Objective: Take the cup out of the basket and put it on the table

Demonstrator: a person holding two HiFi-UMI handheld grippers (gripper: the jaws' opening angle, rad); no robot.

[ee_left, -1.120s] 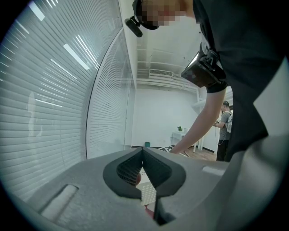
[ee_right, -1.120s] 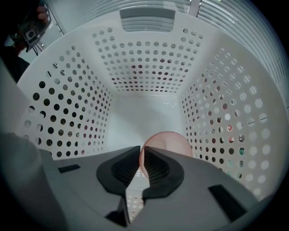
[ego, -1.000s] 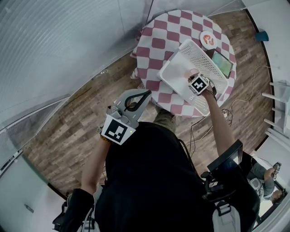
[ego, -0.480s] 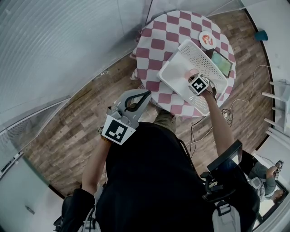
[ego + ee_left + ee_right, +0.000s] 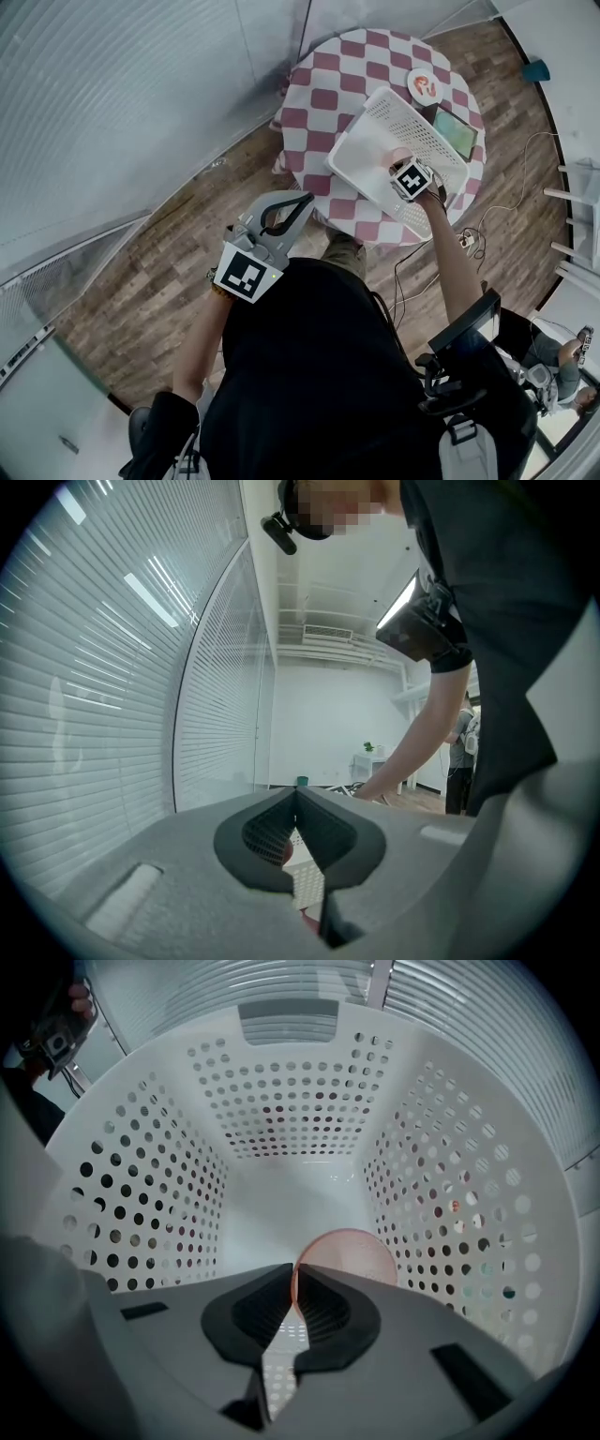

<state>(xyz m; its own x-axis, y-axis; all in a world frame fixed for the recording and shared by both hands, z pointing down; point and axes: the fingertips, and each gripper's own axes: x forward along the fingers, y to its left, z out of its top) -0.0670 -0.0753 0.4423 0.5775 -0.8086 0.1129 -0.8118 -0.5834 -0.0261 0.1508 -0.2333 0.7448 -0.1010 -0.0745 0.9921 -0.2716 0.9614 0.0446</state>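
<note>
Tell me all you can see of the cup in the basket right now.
The cup is pale pink, thin-walled and slightly translucent, probably plastic. Seen from above, it shows as a round shape low inside the white perforated basket, close to one side wall. The right tongs are closed on its rim.
</note>
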